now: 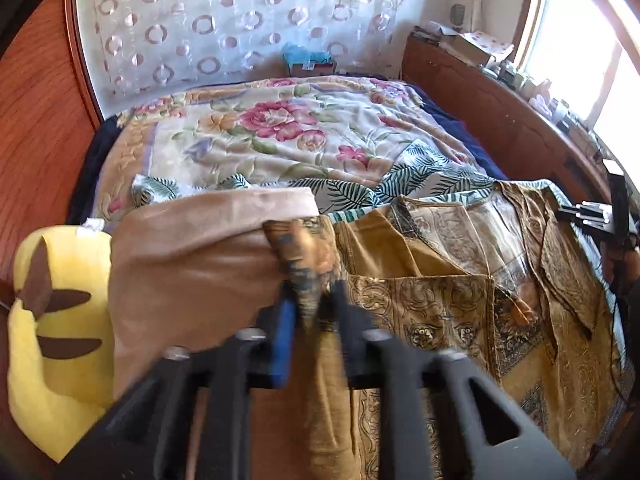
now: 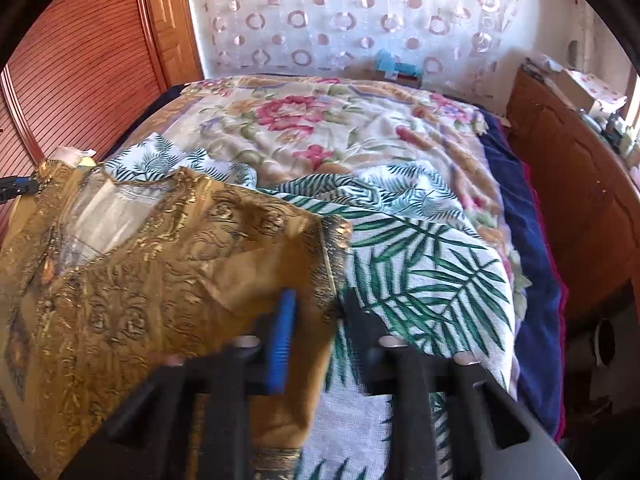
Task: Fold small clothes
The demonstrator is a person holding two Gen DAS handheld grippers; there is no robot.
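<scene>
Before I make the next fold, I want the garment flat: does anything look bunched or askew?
Yes. The gold patterned garment is not flat: its corner is pinched up into a pointed peak in the left gripper, and the part near the tan cloth lies rumpled.

no readable text, label, brand, number or sign shows in either view.

Daylight enters through the overexposed window with a wooden frame (image 1: 576, 40) at upper right of the left wrist view; its panes are blown out to white. The sheer white curtain patterned with rings (image 2: 352, 16) is backlit and pale. Both views show strong fisheye bending and dark corners. Near fabric and the black gripper fingers (image 1: 348, 312) are motion-blurred; the bed beyond is sharper.
</scene>
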